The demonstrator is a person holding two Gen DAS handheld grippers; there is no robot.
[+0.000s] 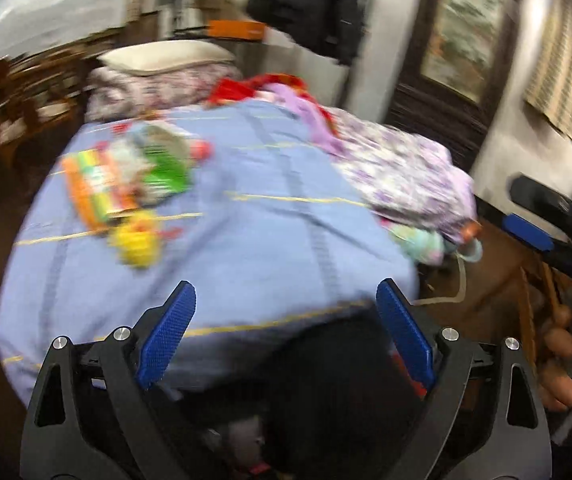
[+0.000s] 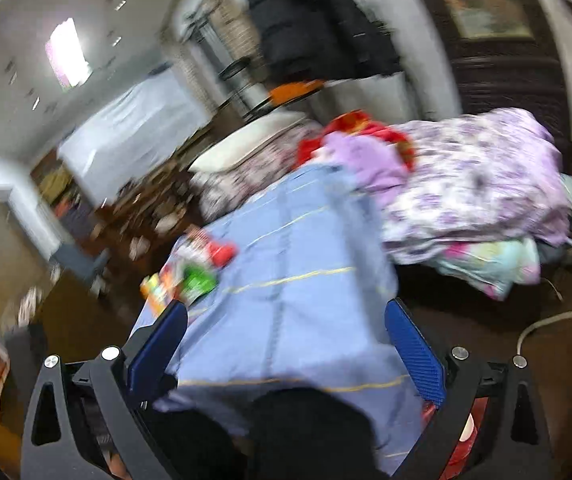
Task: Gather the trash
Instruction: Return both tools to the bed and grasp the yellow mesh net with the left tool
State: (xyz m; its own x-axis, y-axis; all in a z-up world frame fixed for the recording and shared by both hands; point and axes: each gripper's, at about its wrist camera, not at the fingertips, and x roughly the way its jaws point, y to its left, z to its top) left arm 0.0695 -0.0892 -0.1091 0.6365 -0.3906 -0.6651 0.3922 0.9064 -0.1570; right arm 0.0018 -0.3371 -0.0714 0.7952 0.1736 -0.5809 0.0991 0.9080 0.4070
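Several bits of trash (image 1: pixel 126 184) still sit mid-left of frame on the blue bed cover (image 1: pixel 270 216) imo, w/ left claw (image 1: pixel 286 320) & right claw (image 2: pixel 286 340) both wide open, empty.

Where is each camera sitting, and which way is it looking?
Left wrist: sits on the left gripper, looking forward and down over the blue bedspread toward the colourful wrappers; its open blue fingers show.
Right wrist: sits on the right gripper, facing the same bed from farther right; its open fingers show.
Shared: bedspread, wrappers, floral quilt, black coat.
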